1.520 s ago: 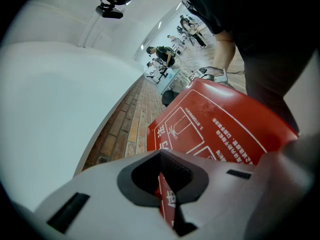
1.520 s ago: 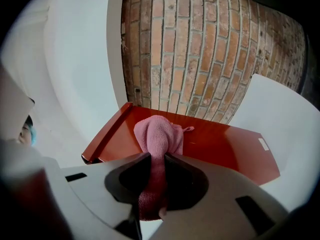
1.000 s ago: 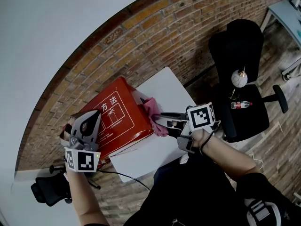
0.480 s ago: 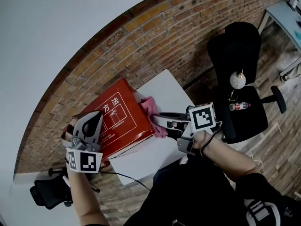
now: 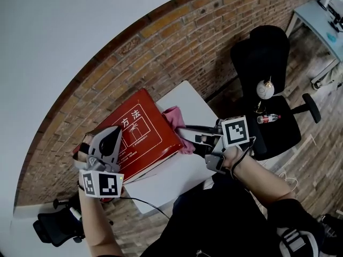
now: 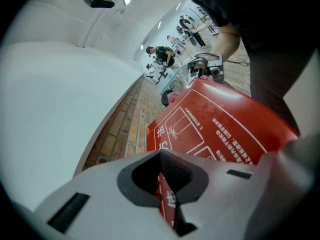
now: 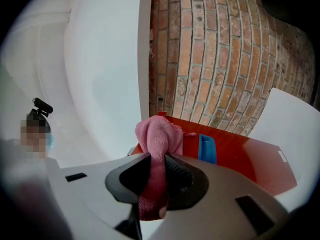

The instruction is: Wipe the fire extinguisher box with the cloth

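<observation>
The red fire extinguisher box (image 5: 143, 138) with white print stands tilted on the white table (image 5: 182, 173) against the brick wall. My left gripper (image 5: 112, 137) is shut on the box's near left edge; in the left gripper view the pads (image 6: 167, 184) pinch the red panel (image 6: 225, 129). My right gripper (image 5: 185, 135) is shut on the pink cloth (image 5: 177, 123), which is pressed to the box's right end. The right gripper view shows the cloth (image 7: 157, 139) bunched between the jaws (image 7: 156, 176), in front of the box's red side (image 7: 245, 156) and its blue handle (image 7: 206, 149).
A brick wall (image 5: 177, 42) runs behind the table. To the right is a black office chair (image 5: 268, 74) carrying a bottle (image 5: 268, 118) and a white round object (image 5: 263, 89). A second black chair (image 5: 53, 229) sits low at the left. A cable (image 5: 144, 201) hangs off the table's front.
My right gripper has lifted a little with the cloth along the box's right end. The left gripper still holds the same edge.
</observation>
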Tool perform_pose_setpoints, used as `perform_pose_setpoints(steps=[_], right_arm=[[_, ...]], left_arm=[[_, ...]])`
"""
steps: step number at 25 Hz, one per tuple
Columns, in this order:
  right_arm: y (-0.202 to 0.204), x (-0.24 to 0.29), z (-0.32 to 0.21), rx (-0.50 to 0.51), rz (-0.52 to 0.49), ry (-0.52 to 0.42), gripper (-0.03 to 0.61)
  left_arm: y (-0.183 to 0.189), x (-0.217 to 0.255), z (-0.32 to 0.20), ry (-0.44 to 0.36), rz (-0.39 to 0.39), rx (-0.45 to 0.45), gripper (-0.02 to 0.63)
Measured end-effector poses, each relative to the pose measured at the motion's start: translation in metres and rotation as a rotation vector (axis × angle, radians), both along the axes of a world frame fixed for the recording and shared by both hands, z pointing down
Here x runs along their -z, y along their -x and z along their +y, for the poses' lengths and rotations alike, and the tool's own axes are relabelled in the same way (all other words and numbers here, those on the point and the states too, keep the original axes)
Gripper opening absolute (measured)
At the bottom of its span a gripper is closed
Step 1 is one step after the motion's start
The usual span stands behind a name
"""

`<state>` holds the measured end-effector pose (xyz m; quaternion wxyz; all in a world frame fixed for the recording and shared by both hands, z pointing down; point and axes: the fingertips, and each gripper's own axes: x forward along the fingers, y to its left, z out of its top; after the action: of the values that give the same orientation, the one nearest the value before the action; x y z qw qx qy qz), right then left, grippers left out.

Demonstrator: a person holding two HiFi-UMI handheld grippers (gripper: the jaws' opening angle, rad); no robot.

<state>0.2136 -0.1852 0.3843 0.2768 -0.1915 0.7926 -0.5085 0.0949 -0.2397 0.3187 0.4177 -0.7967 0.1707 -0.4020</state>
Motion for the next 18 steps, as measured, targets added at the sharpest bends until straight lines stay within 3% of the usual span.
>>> perform_pose_setpoints(steps=[13, 18], right_arm=[[-0.004, -0.002, 0.005, -0.188, 0.007, 0.039, 0.087], [-0.011, -0.003, 0.010, -0.303, 0.009, 0.058, 0.087]], left_arm=[[0.004, -0.001, 0.003, 0.000, -0.012, 0.005, 0.028], [-0.003, 0.007, 0.007, -0.059, 0.034, -0.063, 0.028]])
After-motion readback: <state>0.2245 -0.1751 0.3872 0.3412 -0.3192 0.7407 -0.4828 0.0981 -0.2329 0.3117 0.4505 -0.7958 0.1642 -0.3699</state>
